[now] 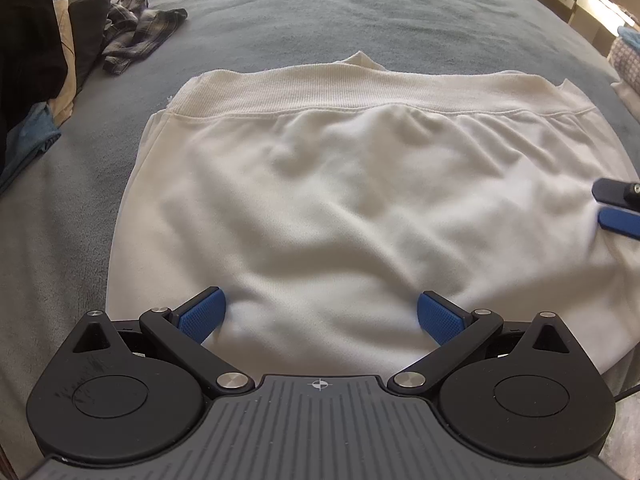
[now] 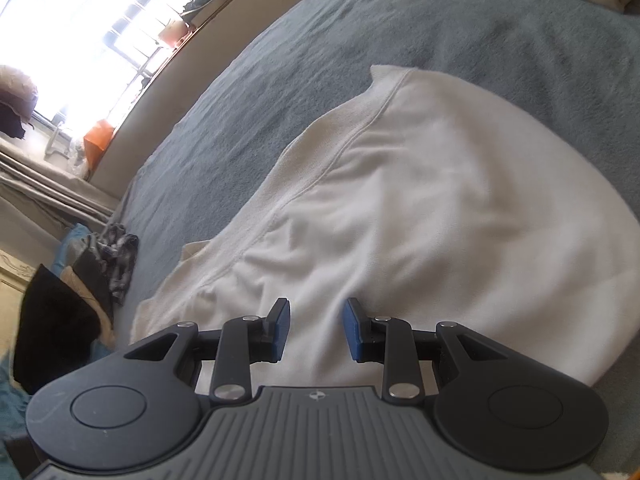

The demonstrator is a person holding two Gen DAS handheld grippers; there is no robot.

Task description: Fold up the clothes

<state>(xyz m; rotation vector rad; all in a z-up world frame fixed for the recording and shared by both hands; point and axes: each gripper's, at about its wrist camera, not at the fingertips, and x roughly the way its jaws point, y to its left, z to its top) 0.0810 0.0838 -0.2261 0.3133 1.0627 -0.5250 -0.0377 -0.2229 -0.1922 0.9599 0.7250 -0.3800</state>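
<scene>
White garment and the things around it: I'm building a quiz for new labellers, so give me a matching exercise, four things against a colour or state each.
Things:
1. garment
2. blanket
3. plaid shirt
4. left gripper

Colour or state:
A. crumpled in a heap
B. jaws wide apart
C. white, spread flat
D. grey-blue, covering the bed

Pairs: 1-C, 2-D, 3-A, 4-B

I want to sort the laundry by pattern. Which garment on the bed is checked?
The crumpled grey plaid shirt, lying apart on the blue-grey blanket; the spread white sweatshirt is plain.
</scene>
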